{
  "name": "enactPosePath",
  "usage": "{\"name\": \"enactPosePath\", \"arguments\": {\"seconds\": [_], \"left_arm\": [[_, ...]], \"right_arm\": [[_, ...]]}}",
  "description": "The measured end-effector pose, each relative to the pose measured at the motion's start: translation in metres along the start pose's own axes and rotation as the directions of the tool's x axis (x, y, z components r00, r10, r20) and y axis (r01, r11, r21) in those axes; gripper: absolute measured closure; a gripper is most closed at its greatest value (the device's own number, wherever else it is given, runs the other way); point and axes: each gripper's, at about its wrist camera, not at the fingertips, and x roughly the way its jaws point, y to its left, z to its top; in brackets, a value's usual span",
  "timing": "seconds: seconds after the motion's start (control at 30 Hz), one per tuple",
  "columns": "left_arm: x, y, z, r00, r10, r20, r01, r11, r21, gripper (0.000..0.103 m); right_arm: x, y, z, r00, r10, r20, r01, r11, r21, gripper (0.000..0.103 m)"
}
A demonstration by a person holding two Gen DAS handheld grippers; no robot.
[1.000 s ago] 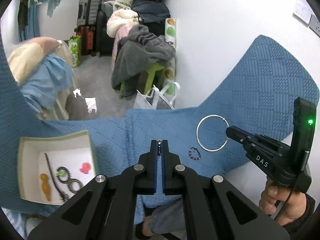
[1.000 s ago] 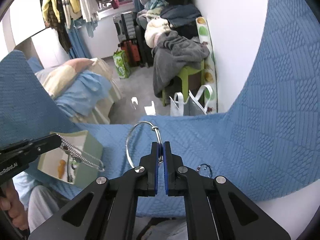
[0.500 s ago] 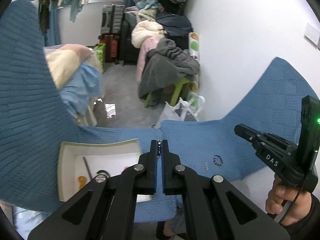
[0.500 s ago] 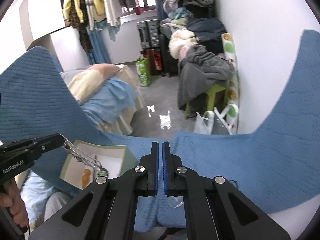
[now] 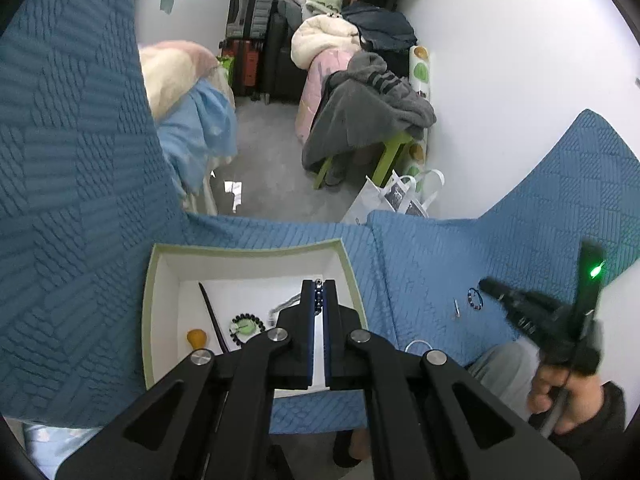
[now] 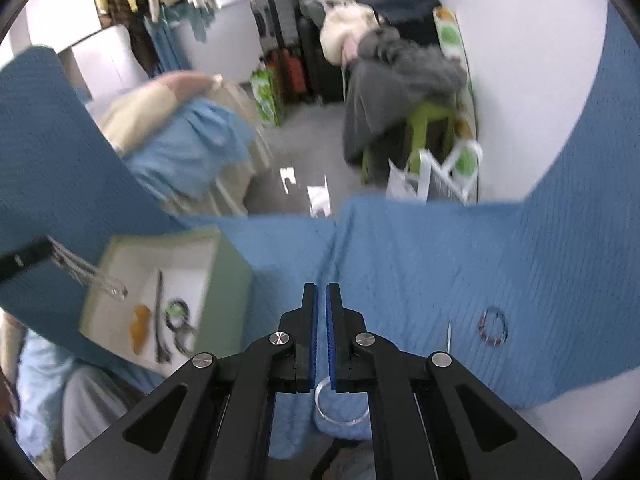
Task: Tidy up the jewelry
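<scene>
My left gripper is shut on a silver bead chain and hangs over the open green-rimmed box; the chain also shows in the right wrist view, dangling above the box. Inside the box lie an orange piece, a dark stick and a beaded ring. My right gripper is shut and empty over the blue quilt. A silver hoop lies under it. A small bead bracelet and a pin lie to its right.
The blue quilted cover ends at a front edge close to me. Beyond it are the floor, a white bag, a green stool under grey clothes and a white wall on the right.
My left gripper has carried the chain leftward to above the box. My right gripper let go of the silver hoop, which now lies on the quilt, and it has dropped lower.
</scene>
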Motion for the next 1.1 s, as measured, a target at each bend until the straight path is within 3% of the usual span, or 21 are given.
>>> {"name": "enactPosePath", "arguments": {"seconds": [0.07,0.13,0.27,0.3,0.43,0.67,0.83,1.1], "left_arm": [[0.006,0.004,-0.006,1.000,-0.009,-0.011,0.009,1.000,-0.010,0.101],[0.011,0.008,-0.014,1.000,-0.015,-0.023,0.014,1.000,-0.018,0.101],[0.018,0.012,-0.027,0.999,-0.016,-0.046,0.015,1.000,-0.017,0.101],[0.020,0.013,-0.029,0.999,-0.017,-0.050,0.016,1.000,-0.017,0.101],[0.023,0.019,-0.040,0.998,-0.017,-0.066,0.015,0.999,-0.031,0.101],[0.027,0.028,-0.050,0.996,-0.008,-0.084,0.004,0.998,-0.055,0.101],[0.029,0.028,-0.052,0.996,-0.007,-0.089,0.001,0.998,-0.058,0.101],[0.035,0.028,-0.055,0.994,-0.001,-0.106,-0.006,0.998,-0.061,0.101]], "right_arm": [[0.019,-0.008,-0.024,0.999,0.009,-0.043,-0.007,1.000,0.027,0.096],[0.035,-0.011,-0.042,0.997,0.010,-0.083,-0.007,0.999,0.039,0.082],[0.067,-0.013,-0.071,0.985,-0.005,-0.170,0.013,0.999,0.049,0.078],[0.073,-0.014,-0.078,0.982,-0.011,-0.187,0.020,0.999,0.050,0.073],[0.090,-0.016,-0.097,0.971,-0.040,-0.234,0.052,0.998,0.046,0.034],[0.113,-0.021,-0.112,0.955,-0.071,-0.289,0.081,0.996,0.024,0.032],[0.113,-0.016,-0.113,0.954,-0.096,-0.283,0.094,0.995,-0.020,0.031],[0.112,-0.003,-0.117,0.951,-0.135,-0.279,0.118,0.990,-0.076,0.038]]}}
